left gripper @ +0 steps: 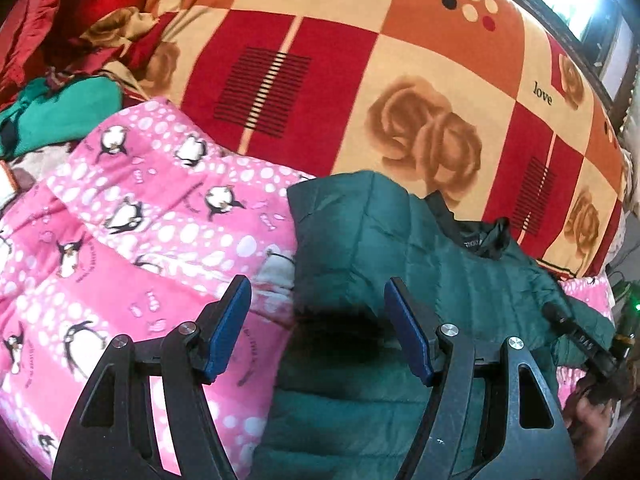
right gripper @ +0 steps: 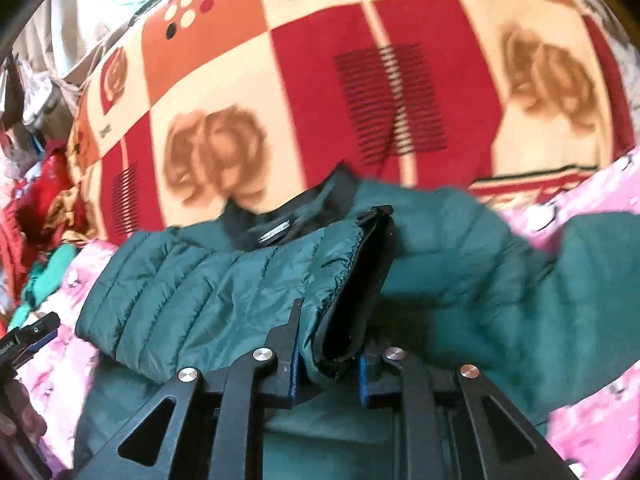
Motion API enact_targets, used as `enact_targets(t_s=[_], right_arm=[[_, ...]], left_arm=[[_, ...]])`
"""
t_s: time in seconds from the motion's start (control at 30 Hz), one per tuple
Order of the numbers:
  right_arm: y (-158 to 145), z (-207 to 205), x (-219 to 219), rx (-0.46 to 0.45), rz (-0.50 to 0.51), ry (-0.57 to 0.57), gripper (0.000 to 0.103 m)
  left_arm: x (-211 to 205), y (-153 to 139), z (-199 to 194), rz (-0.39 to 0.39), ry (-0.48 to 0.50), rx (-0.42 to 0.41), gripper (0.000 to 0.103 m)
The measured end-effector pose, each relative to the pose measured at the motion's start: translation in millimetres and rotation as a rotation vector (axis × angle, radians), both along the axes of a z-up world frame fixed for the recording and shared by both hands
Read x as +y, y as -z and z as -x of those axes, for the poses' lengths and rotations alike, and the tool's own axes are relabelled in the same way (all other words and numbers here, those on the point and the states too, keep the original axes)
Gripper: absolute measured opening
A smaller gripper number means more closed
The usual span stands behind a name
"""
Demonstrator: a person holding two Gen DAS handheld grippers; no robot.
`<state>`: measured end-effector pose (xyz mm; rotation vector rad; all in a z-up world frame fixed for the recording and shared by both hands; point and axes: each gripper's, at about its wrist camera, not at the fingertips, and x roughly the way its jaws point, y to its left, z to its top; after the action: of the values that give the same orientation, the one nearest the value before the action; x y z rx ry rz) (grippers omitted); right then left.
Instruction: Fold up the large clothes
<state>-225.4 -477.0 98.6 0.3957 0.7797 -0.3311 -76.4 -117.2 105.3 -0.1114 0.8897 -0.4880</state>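
The right tongs (right gripper: 328, 364) are squeezed together on the end of a sleeve (right gripper: 344, 280) of the green puffy jacket (right gripper: 460, 292). The sleeve's dark cuff sticks up out between the blue pads (right gripper: 294, 376). The sleeve lies across the jacket's middle, going off to the left of these tongs. Just past the tongs is the jacket's black collar (right gripper: 280, 220).

The left tongs (left gripper: 318, 328) are apart, with nothing between the blue pads (left gripper: 228, 328). They hang over the edge of the jacket (left gripper: 360, 240). The right pad is above the green cloth and the left pad is above the pink penguin quilt (left gripper: 140, 208). I cannot tell if they touch the cloth.

The jacket lies spread on the pink quilt. Past both tongs is a big red, orange and cream blanket (left gripper: 400, 80) with brown roses. Far to the left of the left tongs is a heap of red and green clothes (left gripper: 60, 60).
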Motion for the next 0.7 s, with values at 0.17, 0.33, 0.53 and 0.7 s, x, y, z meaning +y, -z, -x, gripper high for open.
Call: enact_targets(t_s=[0.17, 0.33, 0.53, 0.7], right_arm=[[-2.6, 9.1, -28.9, -0.001, -0.025, 0.043, 0.019], [1.0, 7.3, -35.1, 0.002, -0.025, 0.037, 0.019], [3.9, 2.0, -32.7, 0.011, -0.007, 0.021, 0.019], [3.2, 4.1, -39.8, 0.024, 0.010, 0.050, 0.019]], left_arm=[[-25.8, 6.9, 2.2, -0.039, 0.041, -0.010, 0.069], [-43.8, 11.7, -1.6, -0.082, 0.054, -0.029, 0.069], [-56.2, 22.4, -12.9, -0.124, 0.037, -0.027, 0.069], [-58.1, 32.3, -17.6, -0.129, 0.028, -0.007, 0.069]])
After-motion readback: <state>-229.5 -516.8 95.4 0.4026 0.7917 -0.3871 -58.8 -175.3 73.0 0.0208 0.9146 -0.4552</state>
